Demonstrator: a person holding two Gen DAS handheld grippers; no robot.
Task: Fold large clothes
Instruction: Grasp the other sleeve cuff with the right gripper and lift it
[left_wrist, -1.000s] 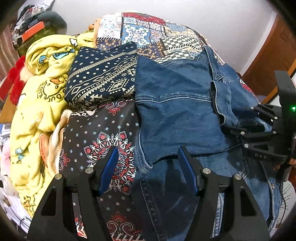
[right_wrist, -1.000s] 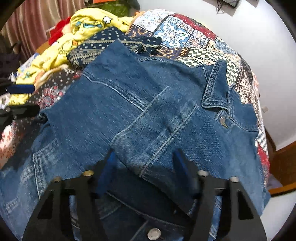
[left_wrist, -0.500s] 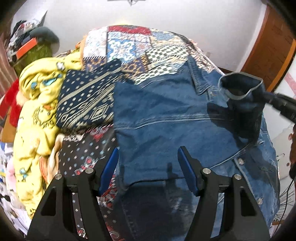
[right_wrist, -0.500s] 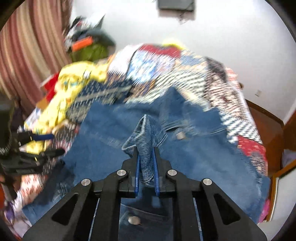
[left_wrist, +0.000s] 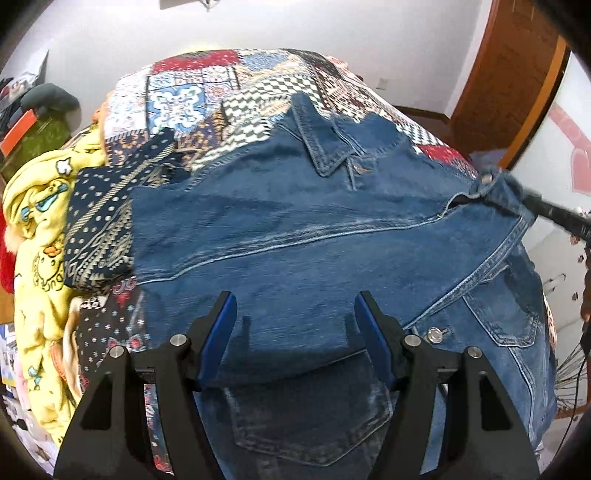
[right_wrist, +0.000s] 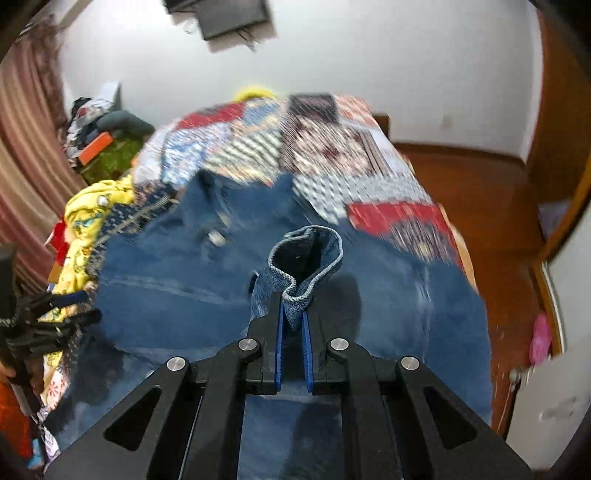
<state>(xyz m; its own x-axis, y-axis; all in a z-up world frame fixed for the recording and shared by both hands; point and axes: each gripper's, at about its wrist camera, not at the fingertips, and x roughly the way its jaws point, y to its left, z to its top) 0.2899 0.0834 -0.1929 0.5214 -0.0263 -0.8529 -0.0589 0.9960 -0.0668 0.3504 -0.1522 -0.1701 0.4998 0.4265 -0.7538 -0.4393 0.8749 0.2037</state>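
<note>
One thin pinch: your right gripper (right_wrist: 292, 325) clamped the blue denim jacket's cuff (right_wrist: 306, 258); it could slip while your left gripper (left_wrist: 295, 328) stood apart.

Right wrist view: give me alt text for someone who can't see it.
The right gripper is shut on a denim cuff, lifting it above a blue denim jacket spread on a patchwork bedspread. The left gripper, open, shows at the left edge near yellow bedding; the picture is motion-blurred.
</note>
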